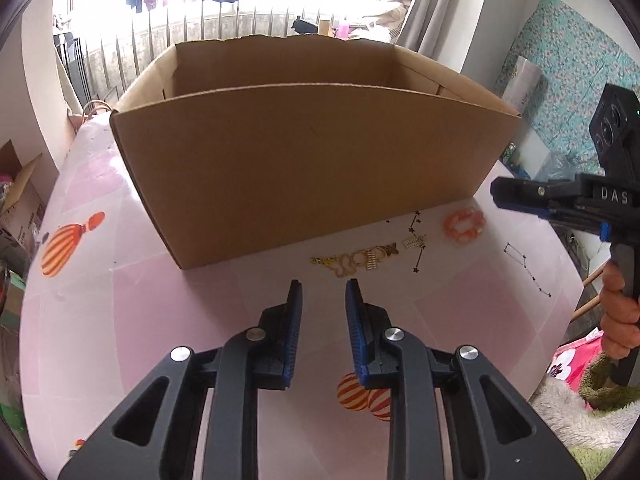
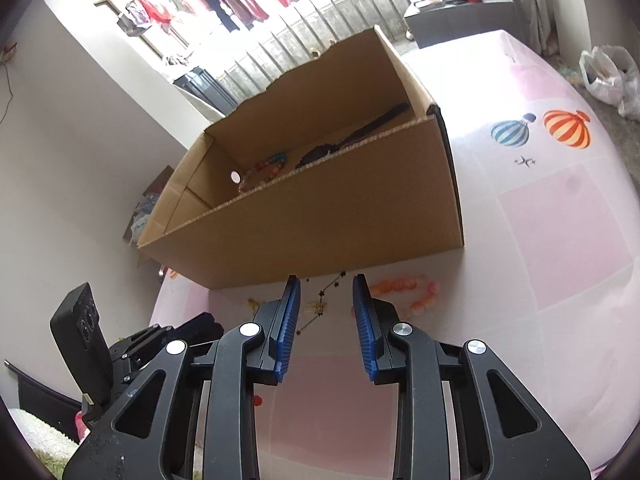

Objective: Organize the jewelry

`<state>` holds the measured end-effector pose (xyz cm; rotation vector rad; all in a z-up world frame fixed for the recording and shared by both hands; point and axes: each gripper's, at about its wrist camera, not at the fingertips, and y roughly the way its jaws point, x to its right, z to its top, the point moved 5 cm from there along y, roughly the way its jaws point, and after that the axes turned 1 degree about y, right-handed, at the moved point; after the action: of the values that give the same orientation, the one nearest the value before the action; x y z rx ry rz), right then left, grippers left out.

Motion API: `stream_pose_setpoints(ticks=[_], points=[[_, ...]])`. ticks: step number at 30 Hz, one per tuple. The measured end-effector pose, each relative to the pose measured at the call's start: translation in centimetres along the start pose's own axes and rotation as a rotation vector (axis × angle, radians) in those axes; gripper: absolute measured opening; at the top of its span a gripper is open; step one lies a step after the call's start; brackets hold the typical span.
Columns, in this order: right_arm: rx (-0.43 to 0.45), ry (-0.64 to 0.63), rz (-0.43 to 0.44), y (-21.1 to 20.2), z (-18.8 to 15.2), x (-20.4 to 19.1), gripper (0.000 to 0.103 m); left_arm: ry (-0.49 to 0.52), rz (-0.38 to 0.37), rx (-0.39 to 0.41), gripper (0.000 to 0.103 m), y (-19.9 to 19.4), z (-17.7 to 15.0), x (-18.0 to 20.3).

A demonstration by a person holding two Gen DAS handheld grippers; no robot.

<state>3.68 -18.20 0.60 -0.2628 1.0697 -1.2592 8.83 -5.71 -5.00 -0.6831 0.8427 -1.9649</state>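
Gold jewellery pieces (image 1: pixel 352 262) lie in a loose row on the pink tablecloth (image 1: pixel 120 320), just in front of the cardboard box (image 1: pixel 304 168). A small gold piece (image 1: pixel 414 242) and an orange bead bracelet (image 1: pixel 464 225) lie to their right. My left gripper (image 1: pixel 323 290) hovers just short of the gold pieces, open by a narrow gap with nothing in it. My right gripper (image 2: pixel 326 286) points at the gold pieces (image 2: pixel 316 306), with the bracelet (image 2: pixel 404 288) to its right; it is open and holds nothing. Inside the box (image 2: pixel 320 220) lie coloured beads (image 2: pixel 264 172) and dark items (image 2: pixel 360 136).
The right gripper (image 1: pixel 520 196) enters the left wrist view from the right, held by a hand (image 1: pixel 620 320). The left gripper (image 2: pixel 192 332) shows at the lower left of the right wrist view. A white plastic bag (image 2: pixel 608 76) lies beyond the table's far right edge.
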Motion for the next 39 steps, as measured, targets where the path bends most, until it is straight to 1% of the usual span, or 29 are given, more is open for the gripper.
stream_pose_setpoints(ticks=[2, 3, 4, 6, 8, 11, 13, 14, 16, 18, 21, 23, 24, 25, 26, 27, 28, 29, 31, 33, 36, 37, 39], points=[[0.001, -0.026, -0.018, 0.1, -0.3, -0.3, 0.028, -0.007, -0.012, 0.0, 0.022, 0.6, 0.0, 0.2], [0.009, -0.034, -0.026, 0.0, -0.4, -0.5, 0.028, 0.002, -0.014, -0.012, 0.022, 1.0, 0.1, 0.4], [0.016, -0.036, -0.029, 0.1, -0.5, -0.6, 0.028, 0.02, -0.008, -0.021, 0.022, 1.3, 0.1, 0.6], [0.021, -0.032, -0.019, 0.3, -1.0, -0.7, 0.028, 0.077, 0.011, -0.011, 0.022, 1.5, 0.3, 1.2], [-0.006, -0.038, -0.03, 0.9, -1.5, -0.8, 0.028, 0.098, 0.037, -0.009, 0.022, 2.0, 0.4, 1.3], [-0.027, -0.064, -0.041, 1.2, -2.0, -1.2, 0.028, 0.07, 0.025, -0.005, 0.022, 2.6, 0.5, 1.2], [-0.013, -0.079, -0.059, 1.2, -1.9, -1.5, 0.028, 0.064, 0.035, -0.019, 0.022, 3.2, 0.6, 1.1], [-0.001, -0.076, -0.05, 1.0, -1.9, -1.6, 0.028, 0.073, 0.038, -0.016, 0.022, 3.3, 0.7, 1.2], [0.014, -0.075, -0.039, 0.9, -2.1, -1.8, 0.028, 0.099, 0.06, -0.017, 0.022, 3.6, 1.0, 1.3], [-0.008, -0.08, -0.04, 1.4, -2.3, -2.0, 0.028, 0.088, 0.083, -0.013, 0.022, 3.7, 1.2, 1.0], [-0.034, -0.103, -0.036, 1.4, -2.7, -2.3, 0.028, 0.04, 0.053, -0.001, 0.022, 3.7, 1.4, 0.5], [-0.022, -0.118, -0.047, 1.4, -2.4, -2.7, 0.028, 0.04, 0.052, -0.001, 0.022, 4.0, 1.5, 0.5], [-0.011, -0.11, -0.035, 1.3, -2.3, -2.8, 0.028, 0.053, 0.057, -0.004, 0.022, 4.1, 1.7, 0.6], [-0.004, -0.102, -0.024, 1.2, -2.3, -2.9, 0.028, 0.074, 0.072, -0.006, 0.019, 4.2, 1.8, 0.7], [0.0, -0.1, -0.019, 1.1, -2.4, -3.0, 0.028, 0.089, 0.089, -0.002, 0.013, 4.3, 1.9, 0.7], [-0.004, -0.103, -0.018, 1.2, -2.5, -3.1, 0.028, 0.096, 0.106, 0.002, 0.01, 4.4, 1.9, 0.7], [-0.017, -0.107, -0.019, 1.2, -2.7, -3.2, 0.028, 0.092, 0.117, 0.001, 0.005, 4.4, 1.9, 0.5], [-0.028, -0.115, -0.021, 1.4, -2.8, -3.4, 0.028, 0.072, 0.108, -0.003, 0.004, 4.3, 1.9, 0.4], [-0.033, -0.156, -0.04, 1.3, -2.8, -3.9, 0.027, 0.013, 0.062, 0.0, 0.002, 4.0, 1.8, -0.1], [-0.012, -0.175, -0.058, 1.3, -2.5, -4.4, 0.028, -0.04, 0.017, -0.007, 0.002, 3.6, 1.4, -0.7], [0.024, -0.148, -0.02, 1.0, -2.3, -4.4, 0.028, -0.075, -0.033, -0.011, 0.002, 2.5, 1.1, -1.4], [0.022, -0.143, -0.016, 0.9, -2.5, -4.2, 0.028, -0.082, -0.039, -0.005, 0.002, 1.9, 1.1, -1.7], [-0.011, -0.134, -0.017, 1.5, -2.8, -4.1, 0.027, -0.123, -0.067, 0.006, 0.002, 1.1, 1.1, -2.3]])
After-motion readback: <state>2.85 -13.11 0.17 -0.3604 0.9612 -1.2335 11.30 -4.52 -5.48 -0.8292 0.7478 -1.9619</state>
